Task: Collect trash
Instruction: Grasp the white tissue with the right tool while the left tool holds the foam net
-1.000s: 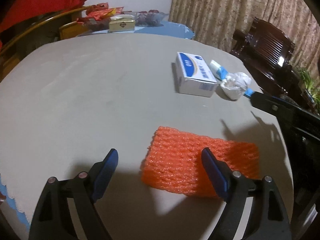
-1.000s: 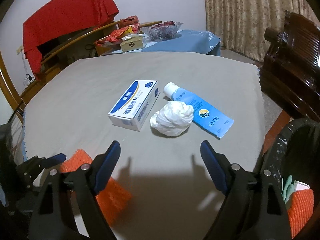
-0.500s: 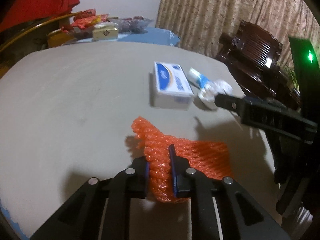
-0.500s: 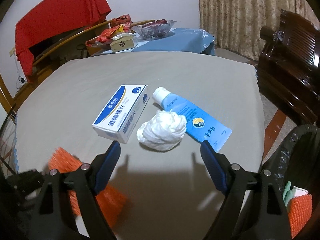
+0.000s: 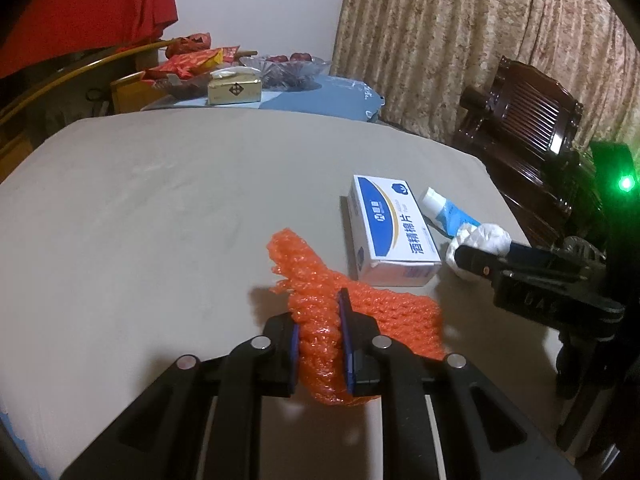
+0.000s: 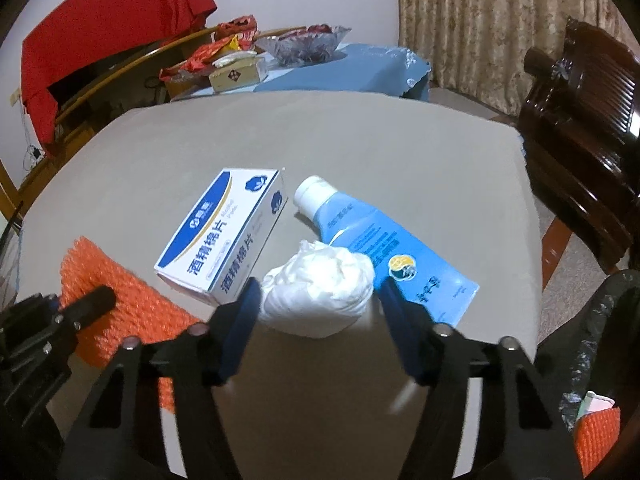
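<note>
Down at the lower centre of the left wrist view, the left gripper (image 5: 322, 344) is clenched on one orange foam net (image 5: 360, 312), bunching it above the table (image 5: 160, 208). Its partner, the right gripper (image 6: 316, 316), is closing around one white paper wad (image 6: 320, 288), pads not yet pressing. Beyond lie one box (image 6: 224, 236) and one blue tube (image 6: 380, 248). At lower right, a black-lined bin (image 6: 592, 320) holds another orange net (image 6: 596, 436).

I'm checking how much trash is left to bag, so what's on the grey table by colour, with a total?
Orange: 1, the foam net, pinched in the left gripper
White: 1, the crumpled tissue, between the closing right gripper jaws
Blue and white: 2, the box and the tube
Total: 4
</note>
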Tool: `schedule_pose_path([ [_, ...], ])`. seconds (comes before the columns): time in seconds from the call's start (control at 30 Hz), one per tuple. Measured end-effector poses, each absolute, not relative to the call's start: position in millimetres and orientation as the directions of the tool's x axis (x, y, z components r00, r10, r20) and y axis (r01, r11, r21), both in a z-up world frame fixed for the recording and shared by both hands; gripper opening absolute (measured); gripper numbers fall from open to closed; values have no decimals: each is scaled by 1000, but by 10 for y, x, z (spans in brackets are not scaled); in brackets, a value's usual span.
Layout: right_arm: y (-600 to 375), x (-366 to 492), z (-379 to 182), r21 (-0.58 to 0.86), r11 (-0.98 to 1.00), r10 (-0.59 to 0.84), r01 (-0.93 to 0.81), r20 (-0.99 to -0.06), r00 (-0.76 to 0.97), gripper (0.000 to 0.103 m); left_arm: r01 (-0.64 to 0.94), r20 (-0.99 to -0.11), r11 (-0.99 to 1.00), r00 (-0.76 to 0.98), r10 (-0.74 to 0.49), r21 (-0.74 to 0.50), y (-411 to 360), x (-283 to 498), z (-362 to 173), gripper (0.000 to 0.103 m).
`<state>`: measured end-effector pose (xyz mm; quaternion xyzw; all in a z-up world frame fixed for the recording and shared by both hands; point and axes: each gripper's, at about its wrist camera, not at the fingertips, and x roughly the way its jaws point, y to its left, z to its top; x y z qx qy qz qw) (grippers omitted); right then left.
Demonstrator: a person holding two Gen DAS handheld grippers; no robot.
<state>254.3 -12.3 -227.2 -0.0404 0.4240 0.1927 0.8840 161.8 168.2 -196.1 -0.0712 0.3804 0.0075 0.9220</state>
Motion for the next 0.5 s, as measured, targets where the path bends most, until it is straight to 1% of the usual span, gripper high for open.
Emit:
schedule_pose_path([
  [0.03,-115,2537,-2286,95,919,312,-383,-770,557,47,-71,-702,989,711,-39,-127,1687,1625,-1960,16],
  [0.07,-101,2522,-2293,96,916,315,-389,-772,553,44,-75,-702,989,711,-36,-127,1696,1636,-1956,16],
  [0.13,-96,2485,-2279,91,913,317,-397,-770,554,42,-78,-700,989,713,-32,-125,1703,1648,-1941,16],
  [0.33,-149,2358,-2060,110,906,348,-409,-743,571,40,-82,-688,990,725,-20,-116,1689,1607,-1830,16],
  [0.5,-214,2237,-1801,130,901,374,-415,-717,588,40,-79,-669,991,743,-17,-112,1643,1541,-1618,16],
])
